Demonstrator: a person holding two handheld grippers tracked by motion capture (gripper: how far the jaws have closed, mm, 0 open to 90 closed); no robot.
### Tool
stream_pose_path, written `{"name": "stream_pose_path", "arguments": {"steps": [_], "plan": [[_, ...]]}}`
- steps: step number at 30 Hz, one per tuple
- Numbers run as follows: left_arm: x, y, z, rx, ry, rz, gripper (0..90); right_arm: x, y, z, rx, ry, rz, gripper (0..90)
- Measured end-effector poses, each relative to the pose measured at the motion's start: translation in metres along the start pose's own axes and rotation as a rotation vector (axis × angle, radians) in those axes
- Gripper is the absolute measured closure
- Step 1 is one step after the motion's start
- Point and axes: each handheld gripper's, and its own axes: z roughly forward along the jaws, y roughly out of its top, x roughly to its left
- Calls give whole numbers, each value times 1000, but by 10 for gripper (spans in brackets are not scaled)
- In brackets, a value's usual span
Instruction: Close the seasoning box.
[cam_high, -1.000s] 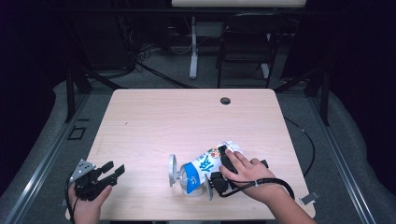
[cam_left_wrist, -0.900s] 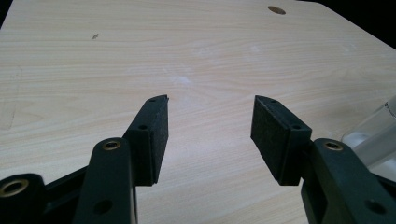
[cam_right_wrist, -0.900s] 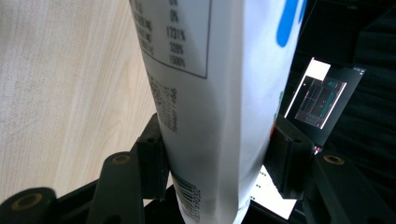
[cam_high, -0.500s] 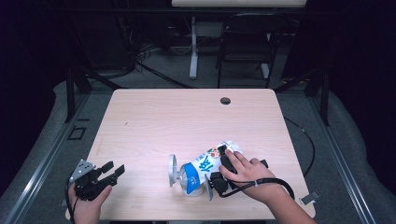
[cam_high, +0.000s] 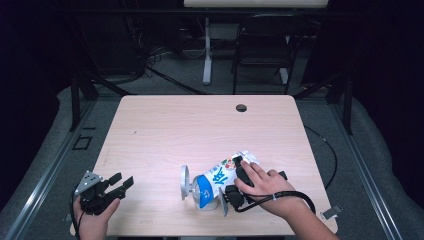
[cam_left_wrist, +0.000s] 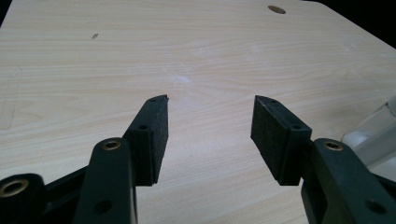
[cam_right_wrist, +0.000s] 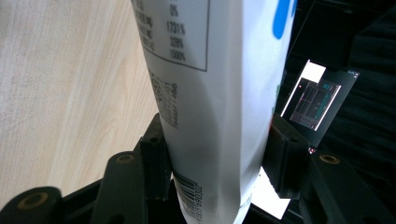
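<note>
High view: left gripper at desk front-left corner, jaws wide apart, nothing between. Pouch front-centre, lying tilted, long axis near-left to far-right. Right gripper jaws just closing, pressing pouch sides.

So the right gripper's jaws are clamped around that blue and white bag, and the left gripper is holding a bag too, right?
Not quite. The left gripper holds nothing: the left gripper view shows its jaws apart over the bare table. The right gripper does clamp the blue and white bag.

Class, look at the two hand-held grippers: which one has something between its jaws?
The right hand-held gripper: its jaws have been closing on the white and blue pouch. The left hand-held gripper stands open over bare table.
</note>
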Motion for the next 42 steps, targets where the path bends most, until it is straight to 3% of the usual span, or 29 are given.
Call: {"name": "stream_pose_path", "arguments": {"steps": [20,22,42], "plan": [[1,-1,0,0,1,-2,470,1,0,0,-7,3,1,533],[1,-1,0,-1,1,-1,470,0,1,-2,18,-5,-23,536],[1,0,0,1,3,3,470,1,1,-2,1,-2,-15,559]]}}
